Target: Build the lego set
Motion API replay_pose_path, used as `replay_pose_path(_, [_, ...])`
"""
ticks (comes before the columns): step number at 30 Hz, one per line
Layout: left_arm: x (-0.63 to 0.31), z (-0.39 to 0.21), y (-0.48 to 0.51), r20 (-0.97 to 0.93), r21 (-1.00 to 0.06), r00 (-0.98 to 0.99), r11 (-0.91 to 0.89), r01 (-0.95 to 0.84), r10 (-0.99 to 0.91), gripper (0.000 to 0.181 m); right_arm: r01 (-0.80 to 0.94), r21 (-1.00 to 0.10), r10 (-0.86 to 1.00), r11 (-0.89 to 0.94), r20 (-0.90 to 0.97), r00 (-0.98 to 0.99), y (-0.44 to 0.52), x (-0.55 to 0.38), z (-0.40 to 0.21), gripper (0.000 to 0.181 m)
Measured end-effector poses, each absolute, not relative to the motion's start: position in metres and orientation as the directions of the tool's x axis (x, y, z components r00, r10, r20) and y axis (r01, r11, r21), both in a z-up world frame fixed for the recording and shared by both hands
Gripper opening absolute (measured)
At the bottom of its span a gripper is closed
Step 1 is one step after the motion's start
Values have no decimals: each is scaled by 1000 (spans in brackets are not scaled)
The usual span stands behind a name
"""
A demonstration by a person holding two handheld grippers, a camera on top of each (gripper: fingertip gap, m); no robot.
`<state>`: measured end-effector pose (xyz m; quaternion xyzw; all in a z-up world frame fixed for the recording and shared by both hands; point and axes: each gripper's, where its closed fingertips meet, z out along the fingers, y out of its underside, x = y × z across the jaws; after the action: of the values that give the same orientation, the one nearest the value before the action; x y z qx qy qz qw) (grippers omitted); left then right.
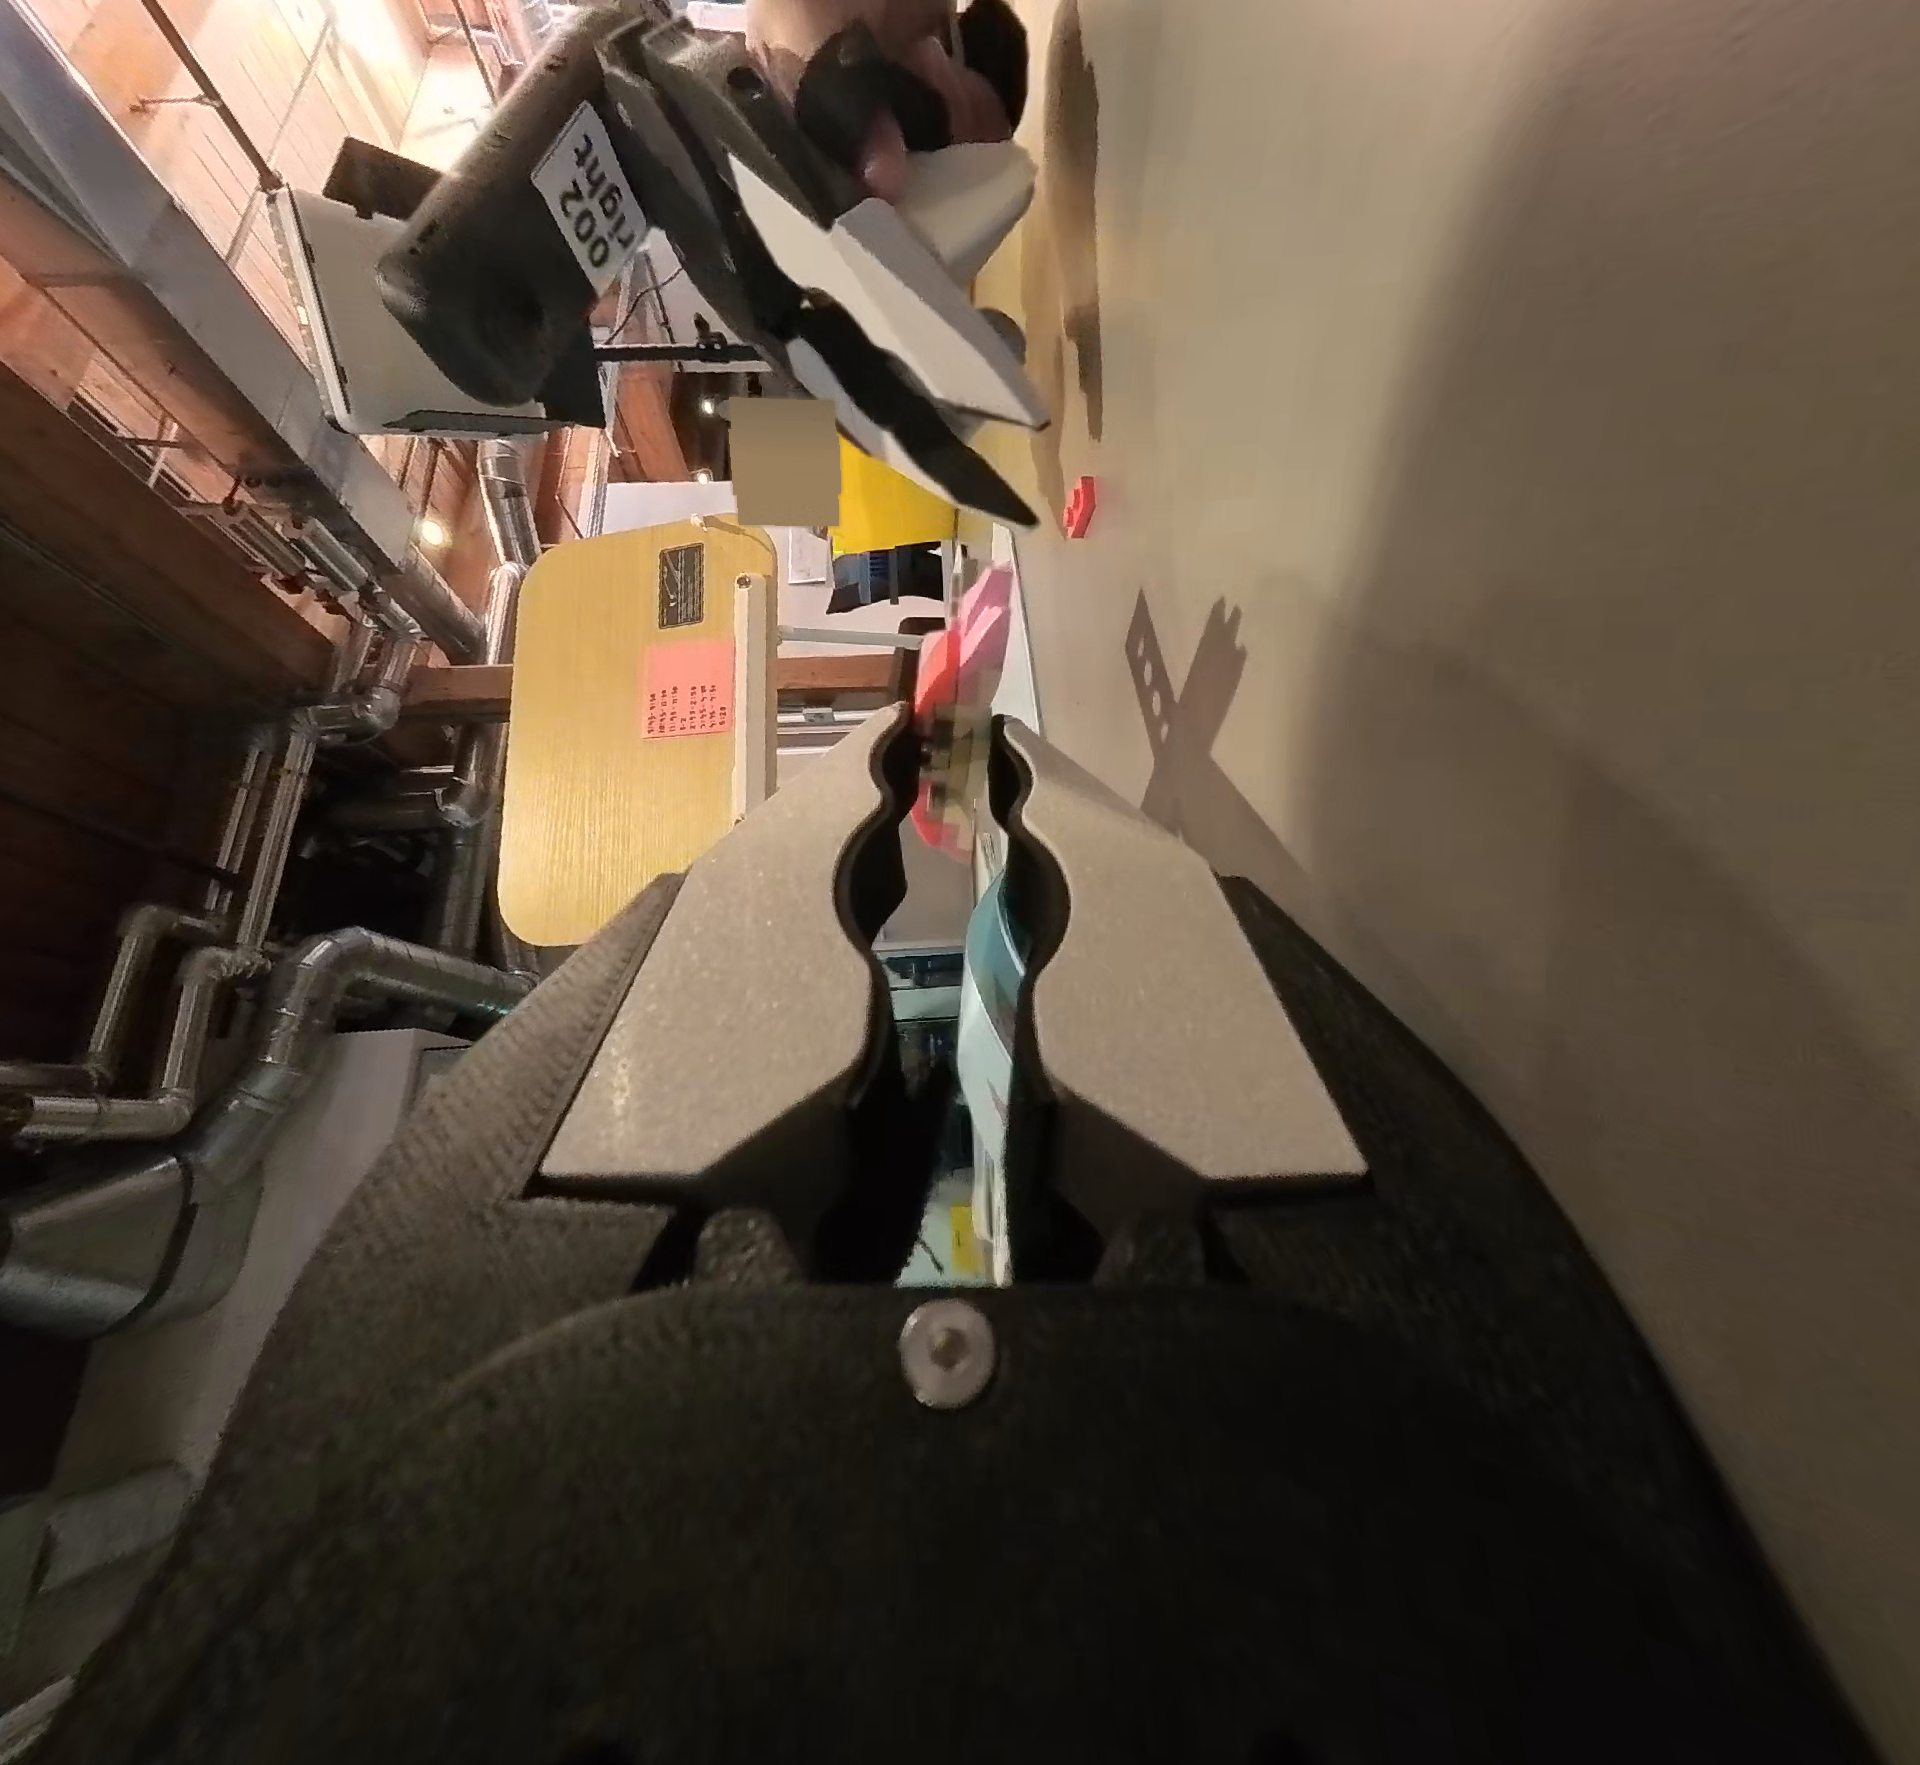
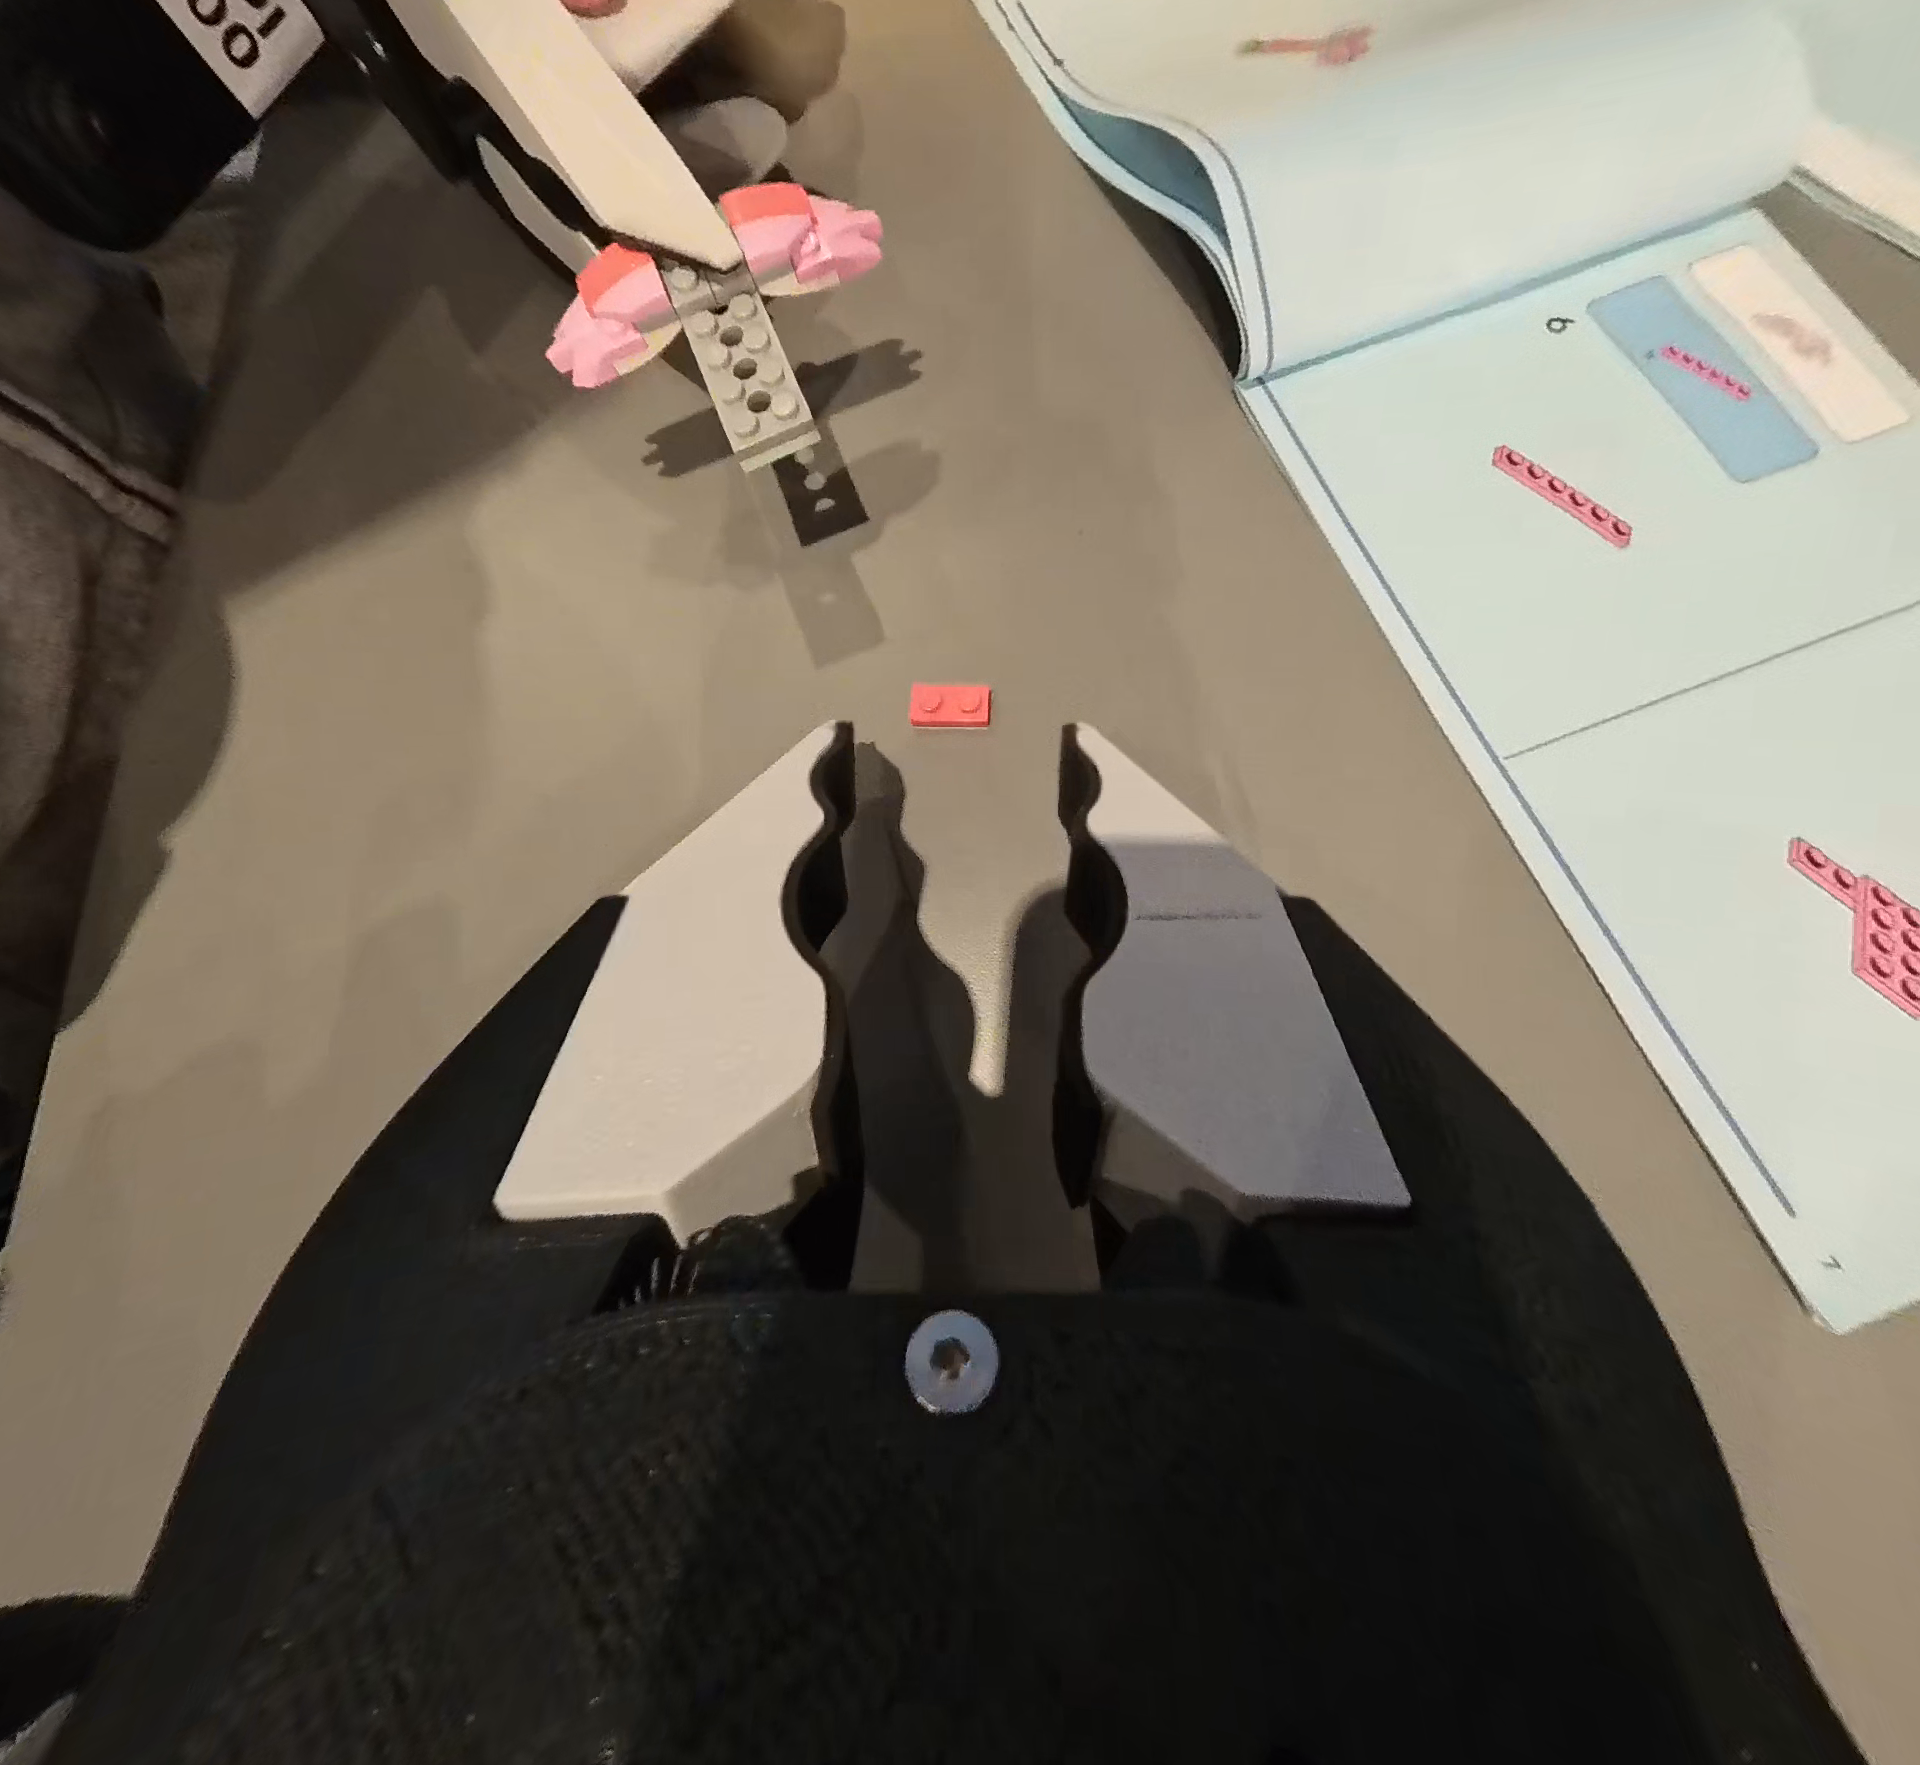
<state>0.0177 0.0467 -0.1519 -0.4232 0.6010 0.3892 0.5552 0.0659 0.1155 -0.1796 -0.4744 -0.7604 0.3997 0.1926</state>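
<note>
- Left gripper (image 2: 717, 261): fingers pinch the pink-and-grey lego assembly (image 2: 727, 302) at its petal end, held above the counter (image 2: 416, 676); the grey holed plate juts free.
- Right gripper (image 2: 956, 739): fingers spread, empty, just short of the coral two-stud plate (image 2: 951, 706) lying flat on the counter.
- Handling: the plate looks light, rigid and thin, probably slippery; grip its long edges.
- Instruction booklet (image 2: 1455, 572): open nearby.

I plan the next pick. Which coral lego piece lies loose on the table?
The small flat coral two-stud plate, alone before the right gripper's open fingers; the other coral pieces sit on the pink-and-grey assembly.
</note>
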Motion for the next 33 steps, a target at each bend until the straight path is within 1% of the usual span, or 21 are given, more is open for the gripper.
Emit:
replay_pose_path(3, [18, -152, 47, -997, -1, -26, 338, -941, -76, 11, 565, -787, 868, 248, -79, -491, 110, 63, -182, 36])
replay_pose_path(6, [17, -151, 47, -997, -2, -25, 338, -941, -76, 11, 566, -778, 864, 273, -60, -499, 107, 61, -187, 27])
replay_pose_path(14, [17, -151, 47, -997, -4, -22, 337, -942, -74, 11, 563, -769, 866, 303, -25, -499, 107, 59, -188, 14])
replay_pose_path(21, [17, -151, 48, -996, -17, -13, 334, -942, -85, 11, 568, -759, 857, 318, -25, -514, 103, 60, -188, 14])
replay_pose_path(23, [17, -152, 49, -996, -29, -2, 332, -943, -94, 11, 539, -777, 852, 325, -7, -524, 100, 59, -181, 13])
replay_pose_path(28, [19, -150, 48, -997, -19, -7, 344, -939, -73, 11, 435, -849, 840, 299, 18, -542, 89, 50, -151, 13])
replay_pose_path(33, [21, -149, 47, -998, -7, -16, 354, -935, -63, 11, 412, -851, 804, 324, 18, -594, 71, 43, -140, 13])
